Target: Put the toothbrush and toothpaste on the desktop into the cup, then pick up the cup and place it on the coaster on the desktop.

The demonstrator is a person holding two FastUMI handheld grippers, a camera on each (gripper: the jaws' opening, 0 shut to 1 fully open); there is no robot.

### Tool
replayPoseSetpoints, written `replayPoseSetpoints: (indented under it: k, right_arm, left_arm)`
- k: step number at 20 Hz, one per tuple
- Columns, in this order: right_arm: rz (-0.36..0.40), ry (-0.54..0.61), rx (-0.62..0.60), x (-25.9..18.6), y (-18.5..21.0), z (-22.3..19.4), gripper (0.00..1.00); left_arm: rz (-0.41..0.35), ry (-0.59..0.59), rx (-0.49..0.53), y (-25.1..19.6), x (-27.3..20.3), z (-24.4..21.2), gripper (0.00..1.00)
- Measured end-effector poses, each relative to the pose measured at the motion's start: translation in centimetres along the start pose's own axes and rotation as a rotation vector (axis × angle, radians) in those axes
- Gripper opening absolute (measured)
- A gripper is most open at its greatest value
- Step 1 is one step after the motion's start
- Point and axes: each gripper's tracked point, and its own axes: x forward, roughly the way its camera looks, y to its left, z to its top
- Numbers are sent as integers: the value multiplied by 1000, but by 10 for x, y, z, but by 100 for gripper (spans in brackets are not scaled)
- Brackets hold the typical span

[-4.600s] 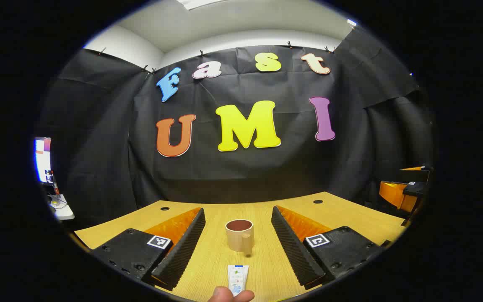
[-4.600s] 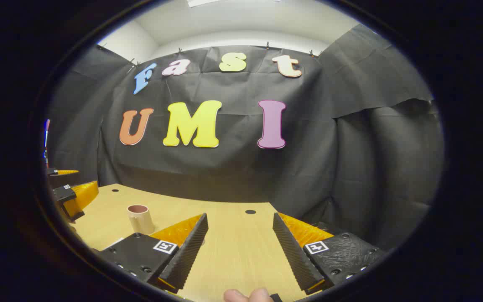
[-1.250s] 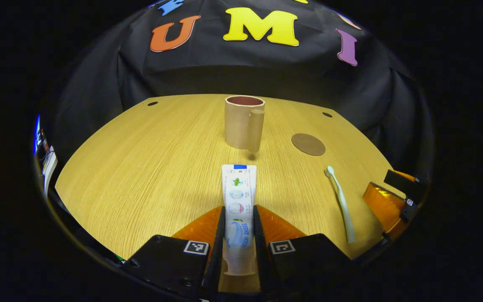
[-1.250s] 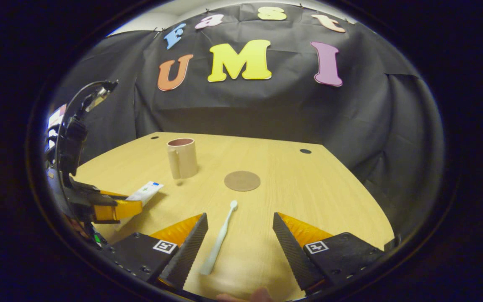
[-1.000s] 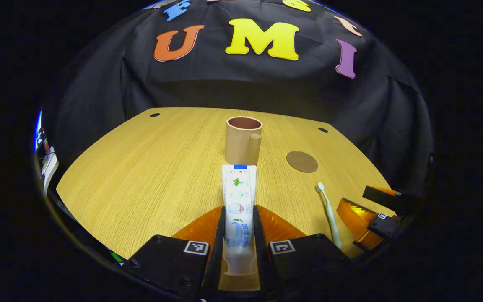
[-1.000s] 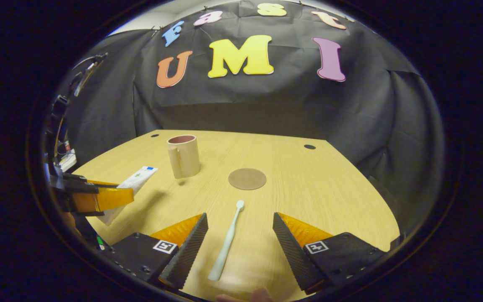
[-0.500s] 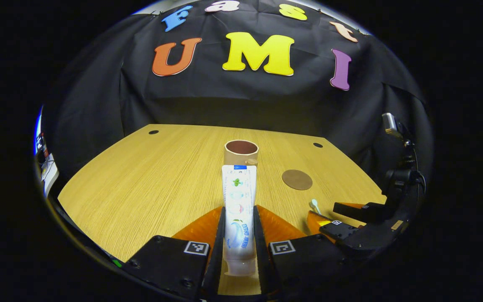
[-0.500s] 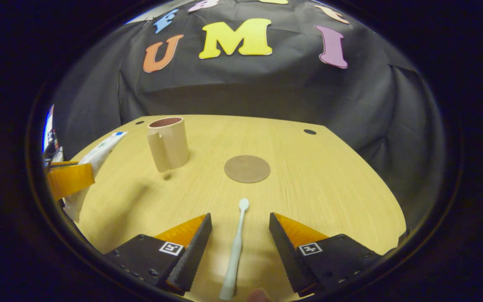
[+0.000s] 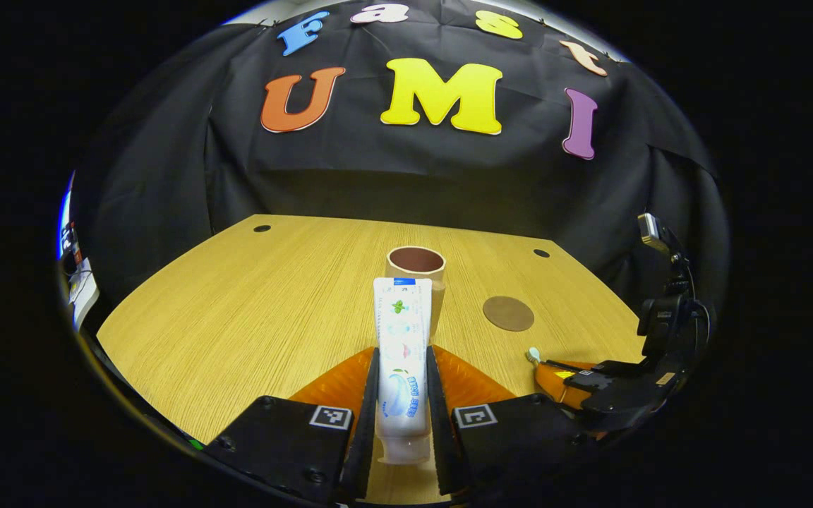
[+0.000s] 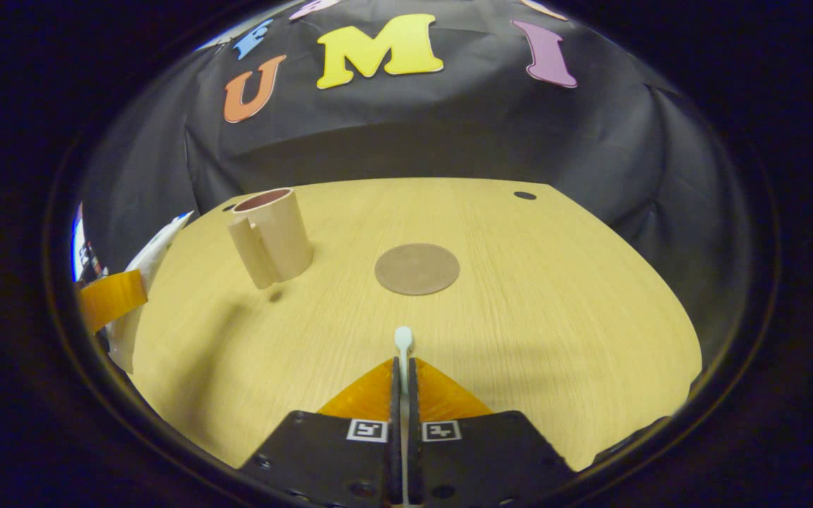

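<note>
1. Low in the left gripper view, my left gripper point(image 9: 402, 395) is clamped on the white plastic toothpaste tube point(image 9: 401, 353) near its cap end, so the flat tail stands forward toward the cup; held that way, I judge, it can go in lengthwise.
2. Just above the tube's tip, at frame centre, stands the beige cylindrical cup point(image 9: 416, 271), upright, mouth open, on the light wooden desktop point(image 9: 251, 317).
3. Right of the cup, and apart from it, lies the round brown coaster point(image 9: 509, 313), bare (the cup is not on it).
4. At the lower right of that view sits my right gripper point(image 9: 576, 377), with the pale toothbrush point(image 9: 533, 354) head poking out toward the coaster.
5. In the right gripper view, from the left edge: the tube in the other gripper, then the cup at upper left, the coaster at centre.
6. At bottom centre my right gripper is closed on the toothbrush handle, bristle head forward; whether the brush is off the wood I cannot tell.
7. Both items are gripped and outside the cup.
</note>
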Motion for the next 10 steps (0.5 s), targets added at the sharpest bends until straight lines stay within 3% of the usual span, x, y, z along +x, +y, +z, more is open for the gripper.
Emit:
replayPoseSetpoints:
  k: [7, 10]
  right_arm:
    - [86, -125, 52, -37, -11, 36, 0]
    - [90, -196, 61, -60, -29, 53, 0]
  left_arm:
    - [-5, -182, -37, -1, 24, 84, 39]
    - [-11, -272, -50, -3, 50, 120, 39]
